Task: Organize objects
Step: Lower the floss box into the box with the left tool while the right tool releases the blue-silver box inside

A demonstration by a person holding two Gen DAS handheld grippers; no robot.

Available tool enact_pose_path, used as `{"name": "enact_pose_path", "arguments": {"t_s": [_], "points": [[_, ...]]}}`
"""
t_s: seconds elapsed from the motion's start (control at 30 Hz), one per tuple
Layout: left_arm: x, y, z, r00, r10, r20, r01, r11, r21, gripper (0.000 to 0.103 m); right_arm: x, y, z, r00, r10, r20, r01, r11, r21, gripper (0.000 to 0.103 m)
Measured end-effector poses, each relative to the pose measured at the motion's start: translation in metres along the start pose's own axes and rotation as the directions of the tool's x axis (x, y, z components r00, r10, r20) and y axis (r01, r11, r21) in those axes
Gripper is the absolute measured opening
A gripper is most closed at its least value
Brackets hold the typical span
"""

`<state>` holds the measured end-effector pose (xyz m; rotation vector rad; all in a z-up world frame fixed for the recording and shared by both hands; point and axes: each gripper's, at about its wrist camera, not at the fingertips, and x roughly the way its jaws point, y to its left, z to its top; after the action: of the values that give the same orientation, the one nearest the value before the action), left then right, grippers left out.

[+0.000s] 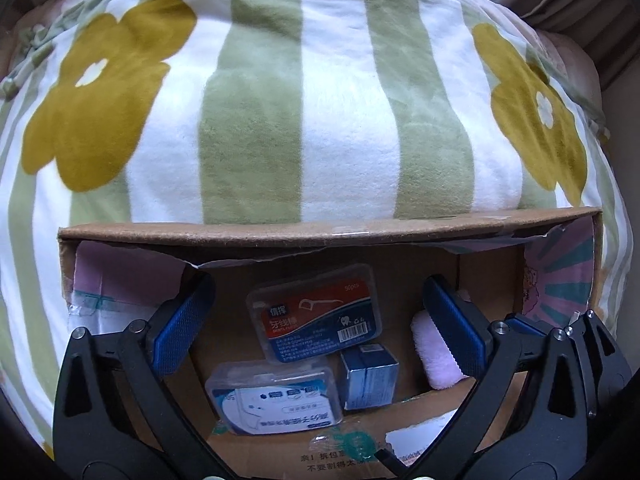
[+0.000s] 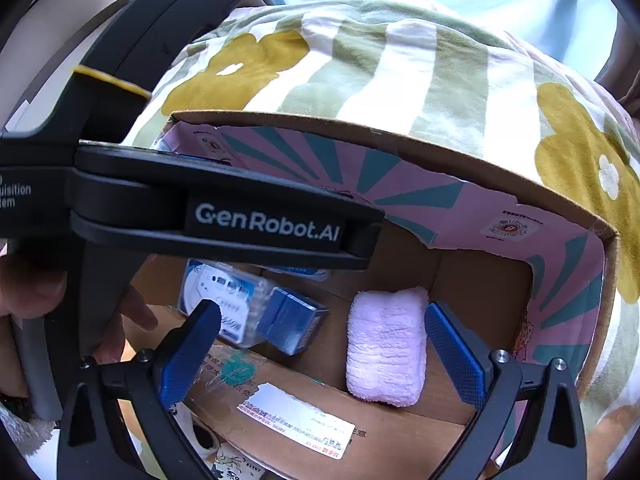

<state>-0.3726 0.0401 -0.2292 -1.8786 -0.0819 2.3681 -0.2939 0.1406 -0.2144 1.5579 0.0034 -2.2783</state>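
An open cardboard box (image 1: 320, 232) lies on a striped flowered blanket. Inside it are a clear floss-pick case with a red label (image 1: 316, 312), a second clear case with a white and blue label (image 1: 276, 396), a small blue box (image 1: 370, 376) and a folded pink towel (image 1: 436, 356). My left gripper (image 1: 316, 320) hangs open over the box with nothing between its fingers. In the right wrist view the same pink towel (image 2: 386, 344), blue box (image 2: 292, 320) and white-labelled case (image 2: 224, 300) show in the box (image 2: 440, 152). My right gripper (image 2: 324, 344) is open above the towel, holding nothing.
The left gripper's black body (image 2: 208, 208) crosses the right wrist view over the box's left side, with a hand (image 2: 32, 288) on it. The green, white and mustard blanket (image 1: 304, 100) bulges behind the box. Curtains (image 1: 580, 4) hang at the far right.
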Motion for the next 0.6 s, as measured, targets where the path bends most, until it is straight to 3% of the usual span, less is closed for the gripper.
{"name": "enact_pose_path", "arguments": {"t_s": [0.6], "points": [[-0.028, -0.006, -0.005, 1.000, -0.018, 0.007, 0.018, 1.000, -0.002, 0.102, -0.019, 0.005, 0.004, 1.000, -0.022, -0.002, 0.022, 1.000, -0.004, 0.101]]}}
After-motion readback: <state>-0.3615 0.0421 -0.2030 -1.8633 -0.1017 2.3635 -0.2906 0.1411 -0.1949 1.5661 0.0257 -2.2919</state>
